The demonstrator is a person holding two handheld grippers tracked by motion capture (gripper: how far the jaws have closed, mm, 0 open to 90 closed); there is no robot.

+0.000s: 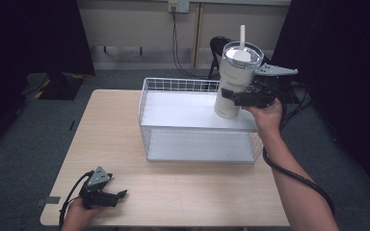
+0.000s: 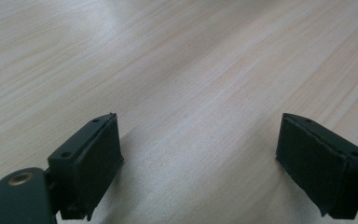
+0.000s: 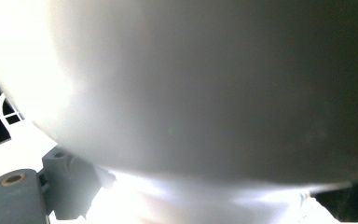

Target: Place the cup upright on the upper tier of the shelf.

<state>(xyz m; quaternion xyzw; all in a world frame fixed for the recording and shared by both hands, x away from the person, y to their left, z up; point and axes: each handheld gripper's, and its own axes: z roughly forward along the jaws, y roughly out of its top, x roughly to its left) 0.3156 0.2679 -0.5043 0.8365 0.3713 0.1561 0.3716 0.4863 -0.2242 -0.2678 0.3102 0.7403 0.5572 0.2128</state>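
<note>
Right gripper [image 1: 236, 96] clamps the cup [image 1: 234, 82] by its side, tilted above the wire basket's [image 1: 147, 113] far right corner, and it could slip sideways; left gripper [image 1: 118, 196] rests wide open, empty, near left.

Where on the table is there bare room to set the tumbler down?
The table is bare left of the wire basket, and in front of it, right of the left claw. The basket floor is also free. The crowded spot is the basket's far right corner, where the right claw holds the tumbler.
</note>
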